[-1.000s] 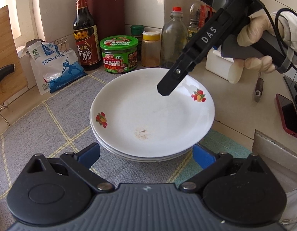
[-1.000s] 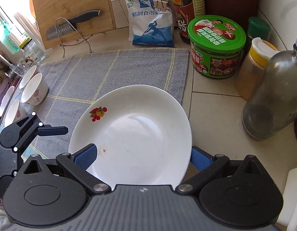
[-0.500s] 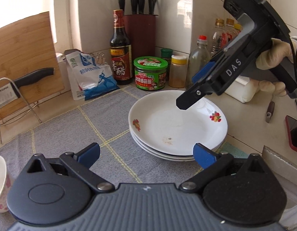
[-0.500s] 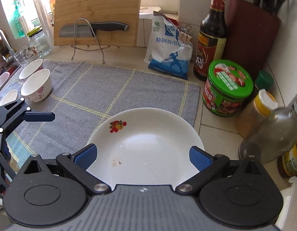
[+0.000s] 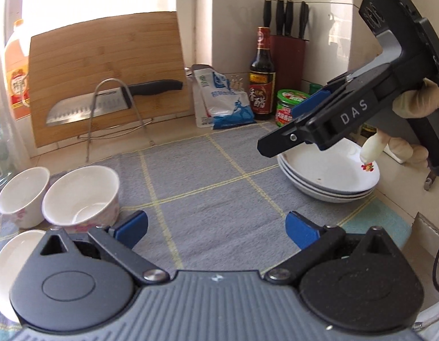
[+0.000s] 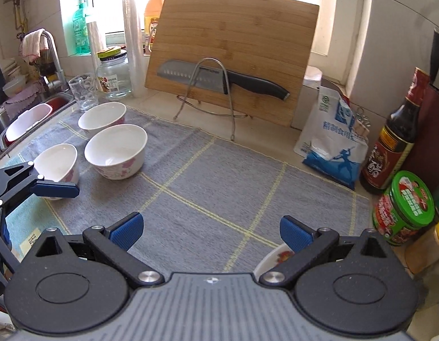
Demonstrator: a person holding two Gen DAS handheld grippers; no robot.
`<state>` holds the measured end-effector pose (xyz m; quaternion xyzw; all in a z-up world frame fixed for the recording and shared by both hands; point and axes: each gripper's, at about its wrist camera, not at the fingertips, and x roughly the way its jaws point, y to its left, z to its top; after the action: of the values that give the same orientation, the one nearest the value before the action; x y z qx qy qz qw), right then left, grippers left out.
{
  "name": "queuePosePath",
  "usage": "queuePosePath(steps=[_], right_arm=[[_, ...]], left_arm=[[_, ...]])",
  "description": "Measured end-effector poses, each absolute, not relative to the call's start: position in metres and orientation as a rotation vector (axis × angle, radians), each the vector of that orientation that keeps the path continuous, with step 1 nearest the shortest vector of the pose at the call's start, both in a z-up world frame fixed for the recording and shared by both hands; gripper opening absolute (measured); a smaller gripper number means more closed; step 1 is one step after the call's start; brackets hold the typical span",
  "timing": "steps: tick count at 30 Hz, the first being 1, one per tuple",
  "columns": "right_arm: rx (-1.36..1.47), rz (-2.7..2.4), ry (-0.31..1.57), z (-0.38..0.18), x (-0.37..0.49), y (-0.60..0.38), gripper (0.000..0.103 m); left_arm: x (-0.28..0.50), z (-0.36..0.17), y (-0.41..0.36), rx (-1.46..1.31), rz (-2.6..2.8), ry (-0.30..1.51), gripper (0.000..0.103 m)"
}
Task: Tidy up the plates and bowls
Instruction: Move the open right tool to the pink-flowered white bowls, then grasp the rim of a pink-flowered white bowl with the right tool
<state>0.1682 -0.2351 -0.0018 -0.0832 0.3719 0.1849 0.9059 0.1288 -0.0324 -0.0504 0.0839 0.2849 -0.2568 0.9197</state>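
The plates [image 5: 327, 174] look done to me: three of them sit nested in one stack at the right edge of the grey mat [image 5: 208, 176], near the jars and bottles in the corner of the desk. In the right wrist view only a sliver of the stack's rim shows under my right tool [image 6: 211, 231], which hangs above it spread wide with nothing between its blue pads. My left tool [image 5: 216, 228] is also wide and empty, low over the mat and close to the bowls. The bowls are what I judge is left. Three of them stand apart at the left side of the mat: the big floral bowl [image 6: 115, 150], a far bowl [image 6: 102, 119] behind it near the sink, and a near bowl [image 6: 57, 164] just beside my left tool's fingers. None is nested in another yet, so I'd say roughly half the job remains, with stacking the bowls the likely next step.
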Motion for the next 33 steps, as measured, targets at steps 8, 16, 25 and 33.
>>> queuePosePath(steps=[8,16,25,33], right_arm=[[-0.211,0.552,0.76,-0.008,0.174,-0.149,0.103],[-0.251,0.693,0.756,-0.014,0.179,-0.073,0.103],[-0.245,0.784,0.827,-0.037,0.197,-0.02,0.098],[-0.237,0.794,0.88,-0.051,0.214,0.0,0.09]], left_arm=[[0.108,-0.048,0.043,0.145,-0.307,0.595,0.102],[0.102,-0.066,0.103,0.154,-0.173,0.614,0.102],[0.118,-0.089,0.13,0.18,-0.213,0.625,0.101],[0.128,-0.091,0.132,0.188,-0.301,0.614,0.093]])
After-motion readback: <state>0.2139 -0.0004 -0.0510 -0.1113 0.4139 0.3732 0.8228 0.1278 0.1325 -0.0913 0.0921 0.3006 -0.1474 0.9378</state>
